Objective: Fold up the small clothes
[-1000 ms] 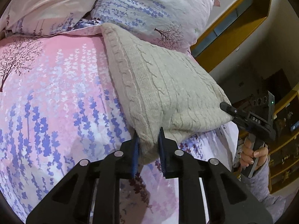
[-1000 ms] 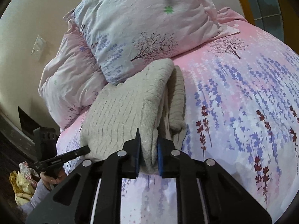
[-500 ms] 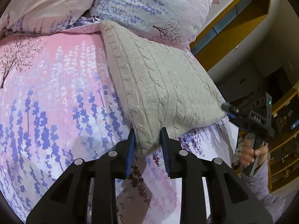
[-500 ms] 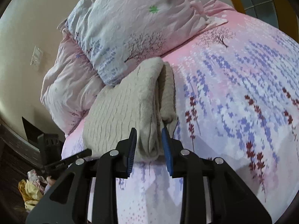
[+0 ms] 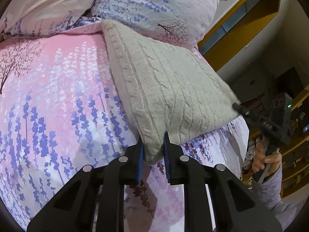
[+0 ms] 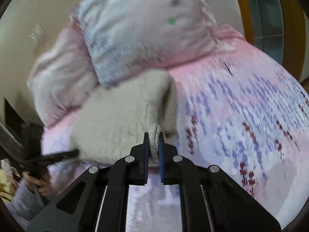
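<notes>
A beige cable-knit sweater (image 5: pixel 164 89) lies folded on the pink flowered bed sheet (image 5: pixel 48 96), its far end against a pillow. My left gripper (image 5: pixel 152 141) holds the near left corner; its jaws are closing with the knit pinched between the blue pads. In the blurred right wrist view, my right gripper (image 6: pixel 153 135) is shut on the other near corner of the sweater (image 6: pixel 115 119), where folded layers bunch up. Each view shows the other gripper at the sweater's far corner: the right gripper (image 5: pixel 236 107) and the left gripper (image 6: pixel 76 152).
Two flowered pillows (image 5: pixel 154 9) are stacked at the head of the bed, just behind the sweater. A yellow wooden shelf (image 5: pixel 241 19) and dark furniture stand beyond the bed's edge. A person's hand (image 5: pixel 268 160) in a grey sleeve grips the right handle.
Half a second ago both grippers' jaws stood wider around the sweater corners; now both are pinched on the knit again. The right wrist view has tilted and blurred.
</notes>
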`<state>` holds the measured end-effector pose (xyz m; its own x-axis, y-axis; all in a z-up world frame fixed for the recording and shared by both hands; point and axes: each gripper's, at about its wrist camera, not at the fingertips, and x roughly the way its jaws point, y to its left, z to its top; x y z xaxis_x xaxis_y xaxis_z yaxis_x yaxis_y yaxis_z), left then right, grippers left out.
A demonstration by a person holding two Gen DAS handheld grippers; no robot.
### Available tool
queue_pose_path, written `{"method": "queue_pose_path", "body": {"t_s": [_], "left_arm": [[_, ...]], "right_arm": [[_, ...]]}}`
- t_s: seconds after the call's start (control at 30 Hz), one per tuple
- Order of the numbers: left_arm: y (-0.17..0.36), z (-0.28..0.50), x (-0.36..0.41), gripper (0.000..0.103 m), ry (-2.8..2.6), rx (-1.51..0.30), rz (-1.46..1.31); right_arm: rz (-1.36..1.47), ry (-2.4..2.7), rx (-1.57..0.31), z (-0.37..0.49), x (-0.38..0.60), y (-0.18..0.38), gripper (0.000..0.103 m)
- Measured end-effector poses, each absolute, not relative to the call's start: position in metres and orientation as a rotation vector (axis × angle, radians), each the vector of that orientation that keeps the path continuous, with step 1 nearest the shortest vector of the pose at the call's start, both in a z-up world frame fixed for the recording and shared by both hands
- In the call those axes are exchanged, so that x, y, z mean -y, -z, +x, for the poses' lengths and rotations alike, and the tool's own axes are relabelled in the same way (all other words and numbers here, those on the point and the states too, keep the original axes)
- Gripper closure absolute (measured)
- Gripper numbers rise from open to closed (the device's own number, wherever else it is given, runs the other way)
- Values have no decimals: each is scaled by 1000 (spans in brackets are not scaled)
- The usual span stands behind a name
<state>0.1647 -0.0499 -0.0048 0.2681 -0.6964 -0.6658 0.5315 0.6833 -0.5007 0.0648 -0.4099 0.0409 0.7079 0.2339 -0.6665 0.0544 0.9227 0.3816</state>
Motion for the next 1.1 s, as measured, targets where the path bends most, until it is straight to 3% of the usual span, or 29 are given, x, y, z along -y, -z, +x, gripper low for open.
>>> {"method": "queue_pose_path", "body": {"t_s": [0.2,0.3,0.37,0.43,0.47,0.7,0.83,1.1], "left_arm": [[5,156,52,86,818,-966,-128],[-1,154,50,82,819,-942,-119],[-12,153,42,70,783,-904,-122],[-24,154,35,47,730,-849,-116],[-31,155,33,44,708,-825,-114],[-70,169,77,42,725,-712,-127],[-61,175,127,41,665,-737,4],[-38,172,158,31,595,-734,146]], "right_arm": [[406,-78,-840,67,410,-19,95],[391,-88,-838,69,406,-26,89],[423,-94,-807,68,411,-35,76],[460,-95,-762,70,419,-46,75],[474,-95,-738,74,422,-53,75],[362,-157,-682,121,392,-77,79],[299,-156,-749,143,375,-65,79],[329,-162,-823,154,381,-34,79]]}}
